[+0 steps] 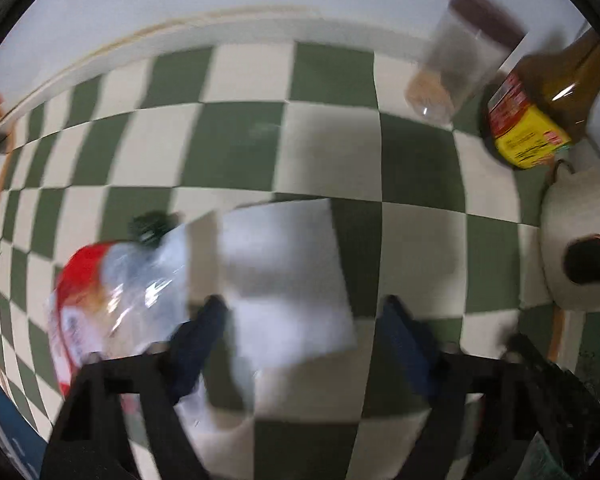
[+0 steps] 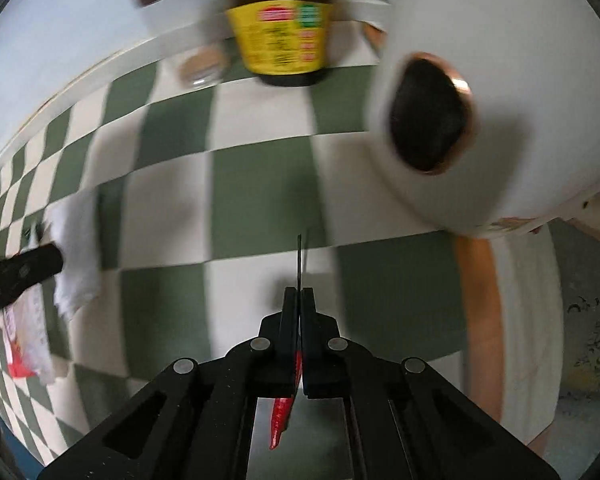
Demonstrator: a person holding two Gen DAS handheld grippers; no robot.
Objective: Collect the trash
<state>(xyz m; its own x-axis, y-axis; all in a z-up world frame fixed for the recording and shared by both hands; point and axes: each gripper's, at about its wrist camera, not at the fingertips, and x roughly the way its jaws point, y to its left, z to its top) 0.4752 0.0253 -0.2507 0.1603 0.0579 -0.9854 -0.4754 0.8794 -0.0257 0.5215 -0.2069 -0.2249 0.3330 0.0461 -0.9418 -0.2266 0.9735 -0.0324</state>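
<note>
Left wrist view shows the trash at 6 to 8 o'clock: a white paper napkin [image 1: 288,280] lies flat on the green-and-cream checkered tablecloth [image 1: 236,140], and a crumpled clear plastic wrapper [image 1: 112,300] with red print lies just beside it at 8 o'clock, its edge overlapping the napkin. The left gripper [image 1: 300,320] is spread wide, its fingers straddling the napkin, with nothing clamped. Right wrist view shows the right gripper [image 2: 299,300] clenched on a thin flat piece [image 2: 284,412], red at its lower end and dark along its upper edge; its type cannot be determined. The same napkin appears at 9 o'clock in that view. Judged step: the right side already carries one item of trash, and the left side is positioned to collect the napkin. The next move calls for lowering the left fingers to the cloth and closing on the napkin without trapping the tablecloth; the wrapper remains for a later pick. Beyond the trash, at 1 to 2 o'clock in the left view, stand a clear jar with a brown lid [image 1: 460,60] and a dark bottle with a yellow and red label [image 1: 540,112]; a white paper roll [image 1: 580,220] lies at 3 o'clock. Motion blur makes the label and wrapper text unreadable; no brand can be identified.
</note>
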